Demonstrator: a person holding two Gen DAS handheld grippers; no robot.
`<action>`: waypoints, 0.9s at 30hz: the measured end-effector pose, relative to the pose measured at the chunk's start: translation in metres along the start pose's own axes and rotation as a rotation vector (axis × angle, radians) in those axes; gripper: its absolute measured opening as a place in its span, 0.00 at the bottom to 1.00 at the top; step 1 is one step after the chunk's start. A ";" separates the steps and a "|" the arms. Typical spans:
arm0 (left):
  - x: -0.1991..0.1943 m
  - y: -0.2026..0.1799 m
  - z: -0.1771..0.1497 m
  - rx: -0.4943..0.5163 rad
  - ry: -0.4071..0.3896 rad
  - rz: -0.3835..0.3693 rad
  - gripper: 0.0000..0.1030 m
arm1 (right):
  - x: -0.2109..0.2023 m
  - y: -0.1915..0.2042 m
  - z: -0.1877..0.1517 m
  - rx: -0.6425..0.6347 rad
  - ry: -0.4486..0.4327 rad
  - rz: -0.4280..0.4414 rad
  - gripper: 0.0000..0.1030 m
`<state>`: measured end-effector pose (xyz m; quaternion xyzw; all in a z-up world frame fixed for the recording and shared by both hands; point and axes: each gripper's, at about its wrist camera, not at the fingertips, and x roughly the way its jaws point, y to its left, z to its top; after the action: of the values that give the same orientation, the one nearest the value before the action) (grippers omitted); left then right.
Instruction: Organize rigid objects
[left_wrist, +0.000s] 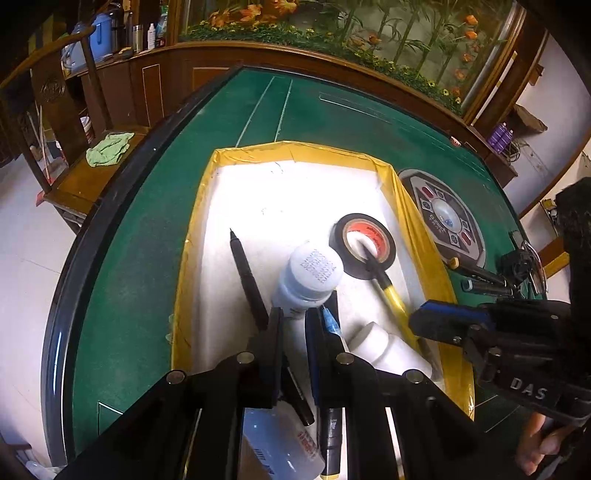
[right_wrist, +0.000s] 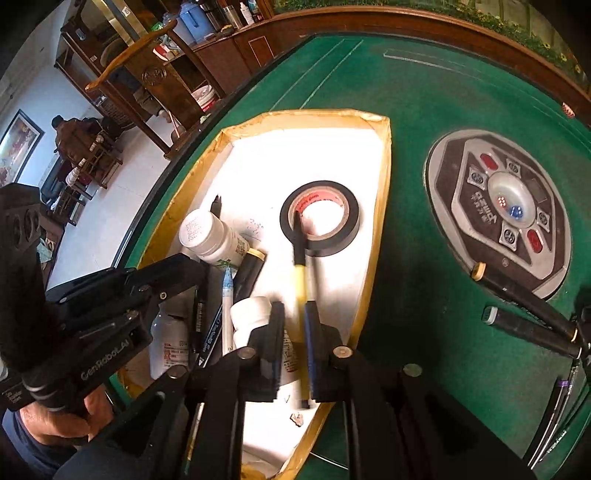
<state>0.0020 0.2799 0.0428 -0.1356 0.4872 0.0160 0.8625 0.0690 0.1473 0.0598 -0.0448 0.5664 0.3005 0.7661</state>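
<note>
A white tray with a yellow taped rim (left_wrist: 207, 221) (right_wrist: 380, 221) lies on the green table. It holds a black tape roll (left_wrist: 340, 236) (right_wrist: 351, 214), a white bottle (left_wrist: 310, 269) (right_wrist: 207, 232), a white pipe fitting (left_wrist: 388, 347) (right_wrist: 251, 314), a black pen (left_wrist: 247, 277) and a blue-tipped pen (left_wrist: 328, 319). A yellow-and-black pen (right_wrist: 300, 284) (left_wrist: 391, 295) rests with its tip inside the roll. My right gripper (right_wrist: 295, 314) (left_wrist: 417, 325) is open around its rear end, with only one pad beside it. My left gripper (left_wrist: 295, 317) (right_wrist: 199, 264) hovers shut over the bottle's lower end.
A second bottle (left_wrist: 280, 443) (right_wrist: 170, 343) lies under my left gripper. Outside the tray, dark markers (right_wrist: 528, 325) (left_wrist: 487, 284) lie on the felt by the table's octagonal dice console (right_wrist: 498, 251) (left_wrist: 476, 254). A wooden chair (left_wrist: 74, 177) stands beyond the table's left edge.
</note>
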 end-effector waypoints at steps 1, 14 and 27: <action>0.000 0.000 0.000 0.000 0.000 -0.003 0.11 | -0.003 0.000 0.000 0.001 -0.007 -0.001 0.20; -0.022 0.000 0.036 0.003 -0.350 0.817 0.68 | -0.033 -0.013 -0.001 -0.041 -0.396 -0.547 0.18; 0.044 0.017 0.067 -0.032 -0.132 0.744 0.68 | 0.022 -0.003 0.018 -0.052 -0.327 -0.748 0.15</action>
<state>0.0780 0.3086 0.0343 0.0383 0.4464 0.3446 0.8250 0.0892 0.1614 0.0453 -0.2187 0.3740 0.0183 0.9011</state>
